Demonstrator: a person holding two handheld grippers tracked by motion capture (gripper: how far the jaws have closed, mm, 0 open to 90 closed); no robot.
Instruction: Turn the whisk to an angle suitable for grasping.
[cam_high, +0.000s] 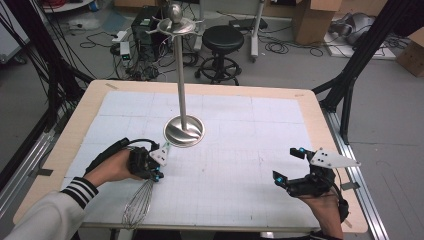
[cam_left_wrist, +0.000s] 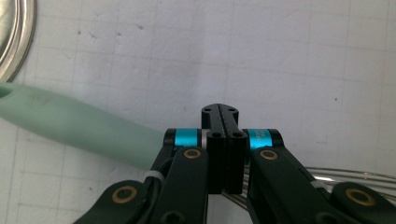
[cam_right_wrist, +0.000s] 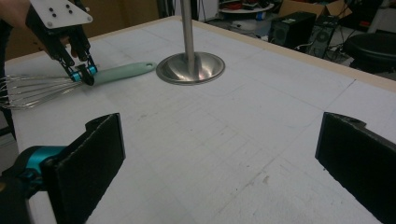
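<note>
The left gripper (cam_high: 156, 172) is clamped on the whisk (cam_high: 139, 204), its jaws pinched together at the neck where the mint-green handle (cam_left_wrist: 70, 122) meets the wire loops (cam_right_wrist: 32, 89). In the left gripper view the handle runs out to the left of the closed jaws and the wires fan out to the right, behind the linkage. The whisk lies low over the white mat (cam_high: 240, 150) near the tabletop's near-left corner, its wires reaching toward the near edge and its handle tip pointing at the stand (cam_high: 183, 131). The handle tip ends just beside the stand's round steel base, which sits left of the tabletop's centre, with its pole rising from it. The right gripper (cam_high: 289, 167) hangs near the near-right corner, well apart from the whisk, with its jaws spread wide and nothing between them.
</note>
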